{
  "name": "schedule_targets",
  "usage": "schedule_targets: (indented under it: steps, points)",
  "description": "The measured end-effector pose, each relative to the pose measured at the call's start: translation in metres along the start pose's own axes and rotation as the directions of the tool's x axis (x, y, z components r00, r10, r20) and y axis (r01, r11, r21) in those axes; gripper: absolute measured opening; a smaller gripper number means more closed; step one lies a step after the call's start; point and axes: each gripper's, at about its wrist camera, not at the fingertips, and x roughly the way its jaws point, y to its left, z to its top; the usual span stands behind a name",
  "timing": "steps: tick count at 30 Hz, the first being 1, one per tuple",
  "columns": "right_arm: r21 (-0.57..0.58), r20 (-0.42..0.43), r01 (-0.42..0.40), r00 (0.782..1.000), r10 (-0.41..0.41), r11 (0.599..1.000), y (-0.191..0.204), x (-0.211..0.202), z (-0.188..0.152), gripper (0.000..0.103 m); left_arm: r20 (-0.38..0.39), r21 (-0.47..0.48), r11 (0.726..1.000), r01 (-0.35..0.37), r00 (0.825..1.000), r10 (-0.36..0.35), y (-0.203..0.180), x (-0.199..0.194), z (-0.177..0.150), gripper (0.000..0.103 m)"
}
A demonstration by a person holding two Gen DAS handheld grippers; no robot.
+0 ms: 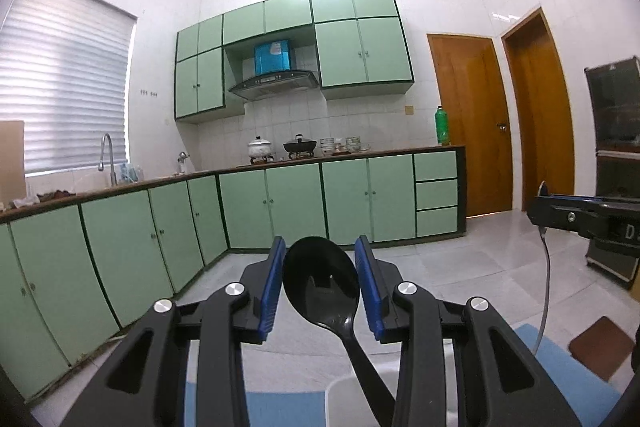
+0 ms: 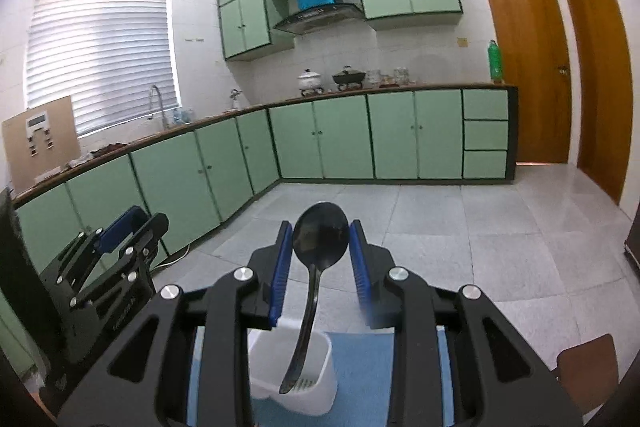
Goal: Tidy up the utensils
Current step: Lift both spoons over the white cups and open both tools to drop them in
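My left gripper (image 1: 320, 277) is shut on the bowl of a black plastic spoon (image 1: 320, 283), whose handle runs down toward a white holder (image 1: 360, 399) at the bottom edge. My right gripper (image 2: 319, 251) is shut on the bowl of a second black spoon (image 2: 319, 239). Its handle hangs down, the tip inside the white slotted utensil holder (image 2: 292, 371) on a blue mat (image 2: 360, 367). The left gripper also shows in the right wrist view (image 2: 120, 227), and the right gripper shows in the left wrist view (image 1: 576, 217) with a thin handle below it.
Green base cabinets (image 2: 340, 139) and a counter with pots run along the far walls. Wooden doors (image 2: 524, 67) stand at the right. A brown chair seat (image 2: 584, 363) is beside the mat. The grey tiled floor (image 2: 480, 227) lies beyond.
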Motion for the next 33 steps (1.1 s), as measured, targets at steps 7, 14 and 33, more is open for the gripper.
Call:
schedule_targets:
  steps: [7, 14, 33]
  points:
    - [-0.051, -0.02, 0.07, 0.997, -0.071, 0.996, 0.008, 0.038, -0.014, 0.028, -0.055, -0.004, 1.0, -0.003, 0.998, 0.003, -0.006, 0.029, -0.017, 0.035]
    - [-0.08, -0.083, 0.069, 0.994, -0.076, 0.994, 0.018, 0.061, -0.04, 0.028, -0.119, -0.034, 0.999, 0.022, 0.993, -0.025, 0.0, 0.037, -0.034, 0.036]
    - [-0.016, -0.271, 0.045, 0.961, -0.047, 0.999, 0.023, -0.045, -0.134, 0.084, -0.387, -0.132, 0.991, 0.032, 0.919, -0.081, 0.014, -0.086, -0.087, 0.064]
